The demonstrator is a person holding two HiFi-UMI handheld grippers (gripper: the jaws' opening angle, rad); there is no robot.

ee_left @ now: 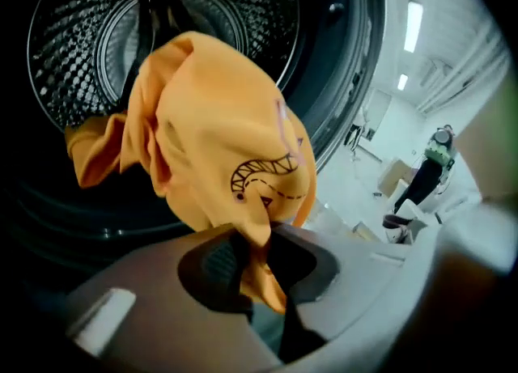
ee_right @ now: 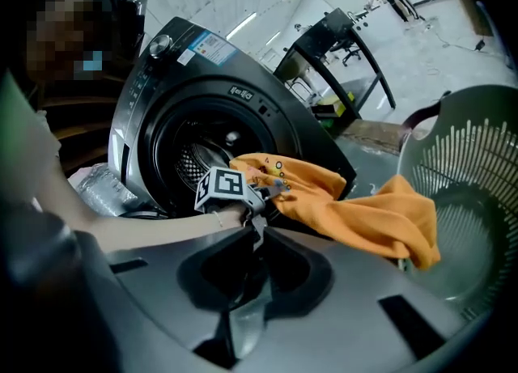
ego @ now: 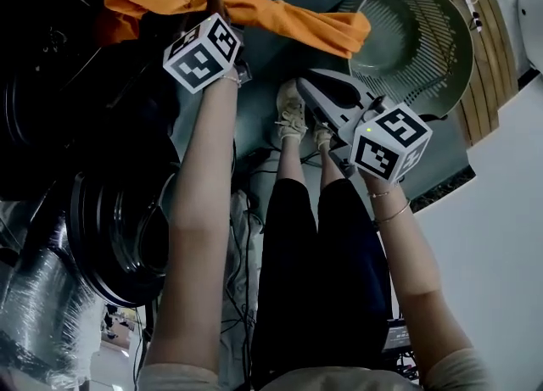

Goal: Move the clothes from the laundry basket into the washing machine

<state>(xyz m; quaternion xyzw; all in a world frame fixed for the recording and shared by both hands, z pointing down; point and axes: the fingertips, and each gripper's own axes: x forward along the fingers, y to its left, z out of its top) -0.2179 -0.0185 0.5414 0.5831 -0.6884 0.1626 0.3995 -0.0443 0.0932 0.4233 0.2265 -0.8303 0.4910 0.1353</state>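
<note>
The left gripper (ee_left: 257, 260) has its jaws pinched tight on a fold of the soft orange printed garment (ee_left: 214, 141). The garment bunches up from the jaws toward 12 o'clock, in front of the shiny perforated metal drum (ee_left: 77, 56) of the dark front-loading washing machine (ee_right: 158, 92). The cloth is limp and creased, and a black toothed-mouth drawing shows on it.

The right gripper (ee_right: 257, 238) holds its jaws almost together with nothing between them. It is well apart from the cloth, at 3 o'clock in the head view.

In the head view the garment stretches from 11 o'clock across to 1 o'clock. Its trailing end reaches the 9 o'clock rim of the round, pale green, slotted plastic laundry basket (ego: 441, 58); whether it touches the rim cannot be told. The basket's ribbed wall and floor show plainly.

A crinkled silver foil duct (ego: 38, 296) lies at 8 o'clock, beside the machine's glossy black round door (ego: 114, 241).
</note>
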